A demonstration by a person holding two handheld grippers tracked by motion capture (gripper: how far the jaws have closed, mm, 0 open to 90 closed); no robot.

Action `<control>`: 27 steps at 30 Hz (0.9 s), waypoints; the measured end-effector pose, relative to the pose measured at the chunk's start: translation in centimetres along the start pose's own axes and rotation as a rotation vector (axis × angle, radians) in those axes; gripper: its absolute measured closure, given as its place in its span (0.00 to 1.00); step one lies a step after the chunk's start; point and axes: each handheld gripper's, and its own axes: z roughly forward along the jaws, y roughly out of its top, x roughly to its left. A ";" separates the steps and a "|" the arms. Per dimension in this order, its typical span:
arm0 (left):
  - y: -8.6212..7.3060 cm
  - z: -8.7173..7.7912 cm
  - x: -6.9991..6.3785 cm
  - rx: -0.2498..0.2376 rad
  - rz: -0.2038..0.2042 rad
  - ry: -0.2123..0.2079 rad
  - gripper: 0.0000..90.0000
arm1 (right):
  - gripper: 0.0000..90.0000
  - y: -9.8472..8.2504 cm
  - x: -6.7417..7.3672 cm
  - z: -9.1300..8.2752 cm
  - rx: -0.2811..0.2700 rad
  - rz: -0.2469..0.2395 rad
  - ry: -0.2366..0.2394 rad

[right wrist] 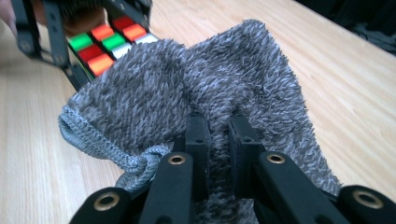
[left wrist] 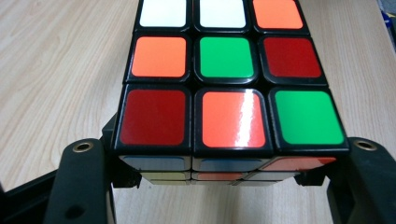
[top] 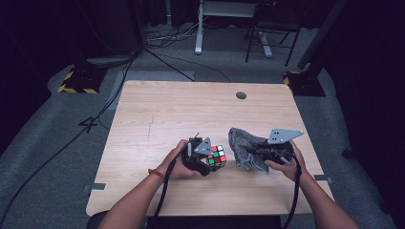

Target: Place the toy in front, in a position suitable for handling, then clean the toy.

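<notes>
surface: light wooden table (top: 157,114) | feature: round dark hole (top: 241,95) near far edge

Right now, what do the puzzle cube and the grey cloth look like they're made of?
Puzzle cube: seemingly hard black plastic with glossy coloured stickers, one showing glare. Grey cloth: soft fuzzy terry-like fabric, mottled grey pile with a stitched hem; the fibre type is unclear.

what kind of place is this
Probably a lab or recording studio: a bare wooden table on grey carpet, dark curtains around it, cables on the floor, and hazard-striped stand bases.
</notes>
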 end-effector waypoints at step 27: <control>0.8 1.6 -0.3 0.061 0.032 0.002 0.38 | 0.90 3.4 3.4 3.6 0.085 -0.088 0.120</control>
